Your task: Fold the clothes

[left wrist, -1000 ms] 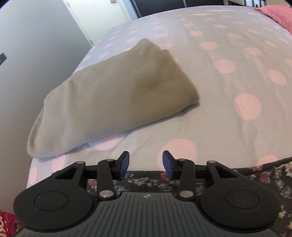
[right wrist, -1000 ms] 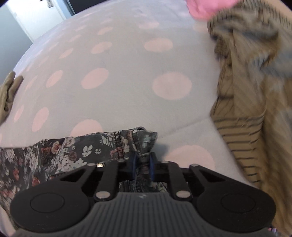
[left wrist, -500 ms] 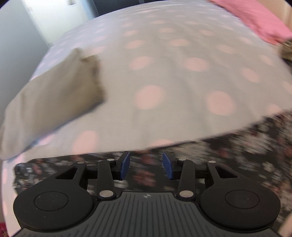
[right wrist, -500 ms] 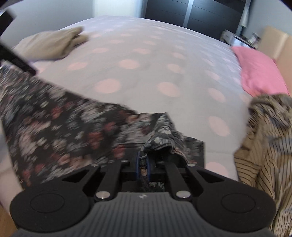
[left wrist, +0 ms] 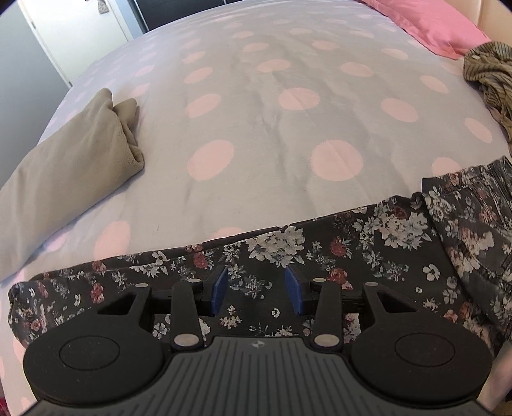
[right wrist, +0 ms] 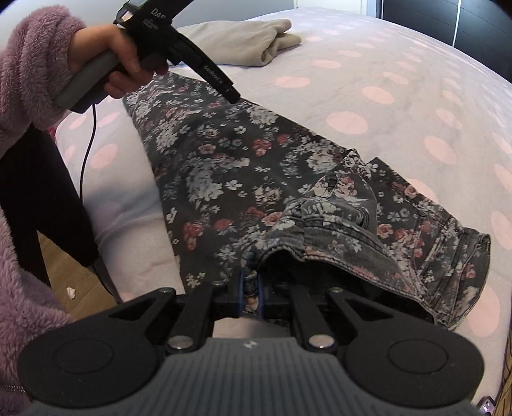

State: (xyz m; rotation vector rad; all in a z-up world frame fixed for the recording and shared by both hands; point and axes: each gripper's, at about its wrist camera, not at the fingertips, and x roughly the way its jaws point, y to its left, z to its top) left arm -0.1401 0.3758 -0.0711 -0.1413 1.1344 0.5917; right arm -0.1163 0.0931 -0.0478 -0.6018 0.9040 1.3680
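Observation:
Dark floral trousers (right wrist: 230, 166) lie stretched along the near edge of the bed, the waistband end (right wrist: 400, 243) bunched and folded over at the right. My right gripper (right wrist: 250, 296) is shut on a fold of the waistband fabric. Above the leg part of the trousers (left wrist: 320, 252) my left gripper (left wrist: 256, 289) hovers open, with nothing between its blue pads. The right wrist view shows that left gripper (right wrist: 235, 97) held by a hand (right wrist: 128, 64) in a fluffy purple sleeve, its tip near the far edge of the leg.
A folded beige garment (left wrist: 73, 172) lies at the left of the dotted bedspread (left wrist: 275, 134). A crumpled striped garment (left wrist: 489, 73) and a pink pillow (left wrist: 425, 19) are at the far right. Wooden floor (right wrist: 64, 265) lies beside the bed.
Both hands swung sideways. The trousers, hanging off the bed edge before, now lie spread along it. My right gripper rolled while keeping its hold on the waistband. The left gripper stayed open.

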